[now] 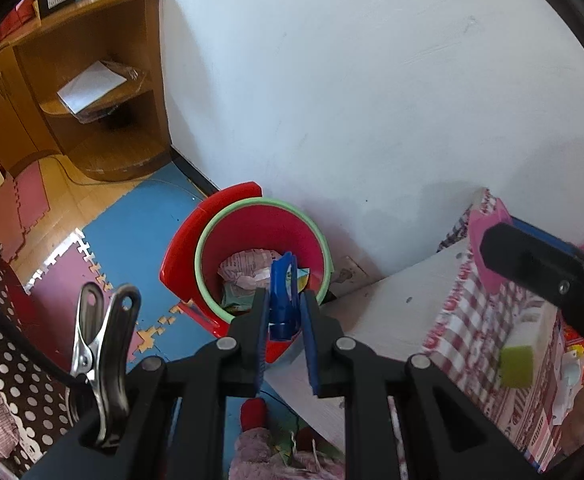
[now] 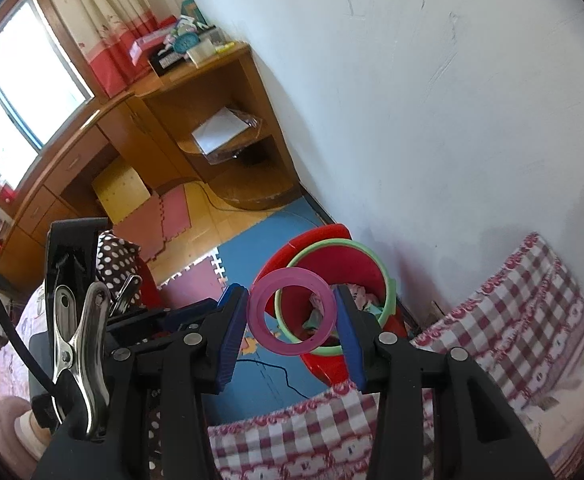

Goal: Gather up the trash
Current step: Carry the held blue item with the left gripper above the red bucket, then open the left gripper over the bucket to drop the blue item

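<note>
mostly blue foam mat (image 1: 132, 232), wood floor (image 2: 212, 216), white wall (image 1: 371, 80).

Blue clip (image 1: 283, 300) and pink ring (image 2: 292, 311) held over red bin (image 1: 260, 228).

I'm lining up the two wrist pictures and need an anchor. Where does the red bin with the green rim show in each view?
Left wrist: the red bin sits at lower centre, against the white wall, just beyond the left tool, which is shut on a blue clip.
Right wrist: the bin is right of centre, partly behind the pink ring held in the right tool.
Shared landmark: the wooden corner shelf holding white paper.
</note>
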A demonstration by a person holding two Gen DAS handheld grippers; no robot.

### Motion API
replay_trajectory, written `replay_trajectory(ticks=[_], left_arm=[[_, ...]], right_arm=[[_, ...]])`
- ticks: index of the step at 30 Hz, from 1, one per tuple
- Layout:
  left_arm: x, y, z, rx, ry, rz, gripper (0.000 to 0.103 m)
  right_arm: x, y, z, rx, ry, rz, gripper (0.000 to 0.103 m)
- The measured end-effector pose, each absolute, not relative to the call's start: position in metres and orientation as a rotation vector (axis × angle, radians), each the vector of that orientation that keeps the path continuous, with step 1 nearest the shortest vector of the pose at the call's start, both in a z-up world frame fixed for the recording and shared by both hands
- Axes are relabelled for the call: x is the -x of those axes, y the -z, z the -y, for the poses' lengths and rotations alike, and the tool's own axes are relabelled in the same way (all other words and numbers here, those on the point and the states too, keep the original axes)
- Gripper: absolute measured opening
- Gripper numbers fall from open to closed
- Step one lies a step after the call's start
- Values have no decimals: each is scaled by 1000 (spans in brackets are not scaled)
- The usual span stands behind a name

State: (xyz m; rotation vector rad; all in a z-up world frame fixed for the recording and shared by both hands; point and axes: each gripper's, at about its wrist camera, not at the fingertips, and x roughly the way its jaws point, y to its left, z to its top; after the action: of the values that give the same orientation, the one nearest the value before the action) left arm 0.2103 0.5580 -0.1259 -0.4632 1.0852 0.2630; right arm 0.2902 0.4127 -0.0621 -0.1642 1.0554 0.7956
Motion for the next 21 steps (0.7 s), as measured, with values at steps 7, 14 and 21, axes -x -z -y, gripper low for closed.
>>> replay_trajectory(ticks=[7, 14, 21], left_arm=[[-224, 152, -575, 482, -255, -1108, 16], [-238, 179, -586, 493, -235, -1127, 16], [-254, 206, -592, 497, -222, -1155, 16]], right_arm=[[-310, 90, -435, 187, -767, -1093, 44], [-331, 116, -451, 201, -739, -1144, 44], [-350, 137, -462, 208, -707, -1191, 44]])
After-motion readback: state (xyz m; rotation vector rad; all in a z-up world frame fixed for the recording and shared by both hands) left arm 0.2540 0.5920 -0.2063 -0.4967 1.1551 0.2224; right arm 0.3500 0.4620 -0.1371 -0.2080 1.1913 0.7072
